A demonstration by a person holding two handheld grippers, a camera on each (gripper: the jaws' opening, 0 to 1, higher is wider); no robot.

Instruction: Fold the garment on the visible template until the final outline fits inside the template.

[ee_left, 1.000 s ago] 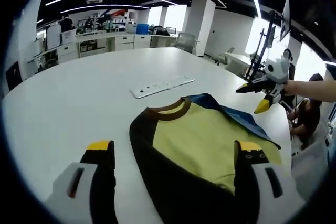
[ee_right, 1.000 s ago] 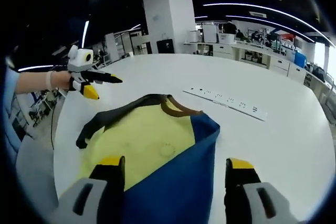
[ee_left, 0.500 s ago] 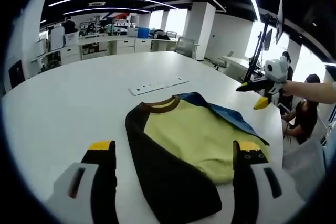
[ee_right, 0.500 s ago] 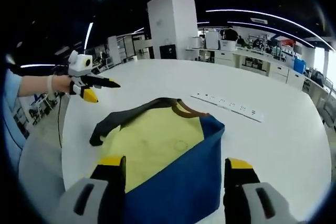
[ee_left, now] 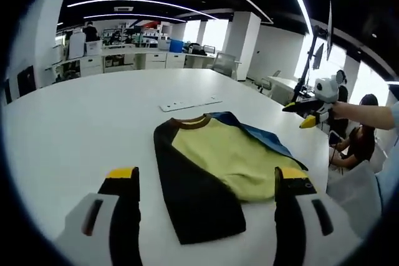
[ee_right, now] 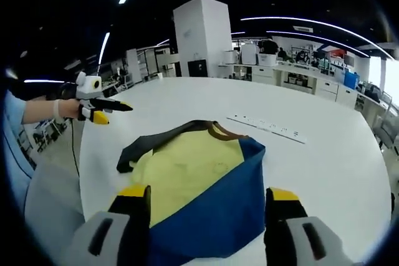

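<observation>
A garment (ee_left: 218, 160) lies flat on the round white table (ee_left: 75, 129). Its body is yellow, with a brown collar, a black sleeve folded along the left side and a blue part on the far right. In the right gripper view the garment (ee_right: 187, 172) has its blue part nearest me. My left gripper (ee_left: 207, 179) is open, held above the garment's near edge with nothing between its jaws. My right gripper (ee_right: 207, 196) is open too, over the blue part. In the left gripper view the right gripper (ee_left: 310, 109) hovers beyond the garment at the right. In the right gripper view the left gripper (ee_right: 96, 107) floats at the left, off the table's edge.
A white power strip (ee_left: 189, 103) lies on the table behind the collar, and the right gripper view has the power strip (ee_right: 267, 127) to the right of the collar. A seated person (ee_left: 358, 144) is past the table's right edge. Office desks and a white pillar (ee_right: 201, 42) stand far behind.
Both views have drawn back and up from the garment, so it looks smaller and farther. The garment itself lies as before. Both grippers stay open.
</observation>
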